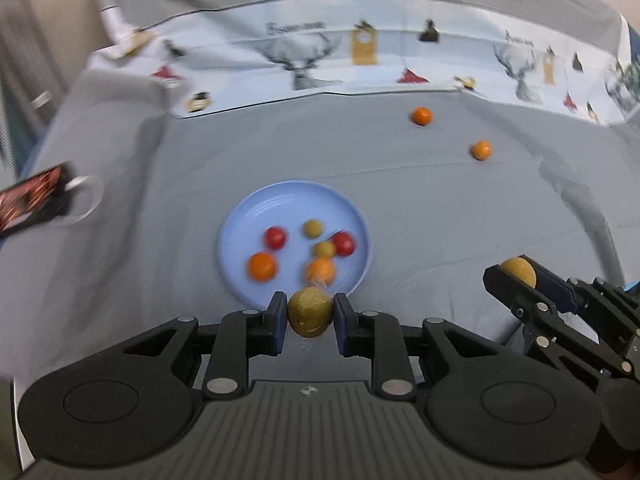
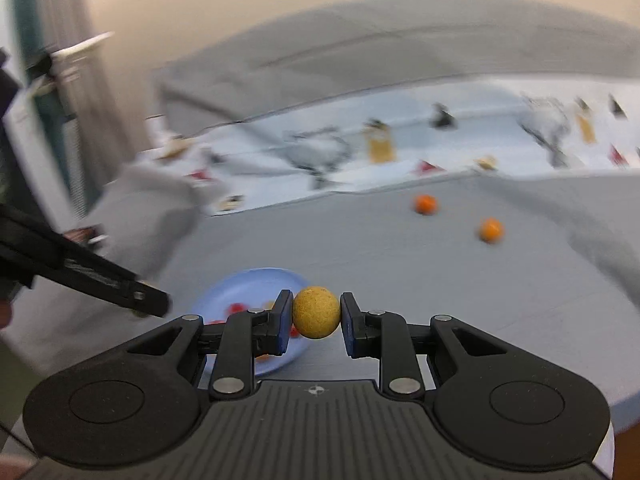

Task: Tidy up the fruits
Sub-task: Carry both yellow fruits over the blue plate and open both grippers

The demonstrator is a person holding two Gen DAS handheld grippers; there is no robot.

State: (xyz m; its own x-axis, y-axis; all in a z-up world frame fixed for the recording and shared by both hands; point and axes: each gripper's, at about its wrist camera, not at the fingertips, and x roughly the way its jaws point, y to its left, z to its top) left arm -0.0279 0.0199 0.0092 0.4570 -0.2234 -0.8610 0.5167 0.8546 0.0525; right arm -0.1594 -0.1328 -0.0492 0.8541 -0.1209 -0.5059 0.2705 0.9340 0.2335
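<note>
Two grippers loaded: left gripper (image 1: 310,317) golden fruit (image 1: 310,312) | right gripper (image 2: 316,318) yellow ball (image 2: 316,312)

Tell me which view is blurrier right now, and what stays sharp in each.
Right wrist view: heavy motion smear on the blue plate; right gripper and its yellow ball sharp. Left wrist view: milder blur; left gripper and its golden-green fruit sharp.

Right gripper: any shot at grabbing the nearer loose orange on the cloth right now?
Probably not yet. The right gripper is shut on a yellow ball, so it has no free grip. The path to the orange over the grey cloth looks unobstructed.
</note>
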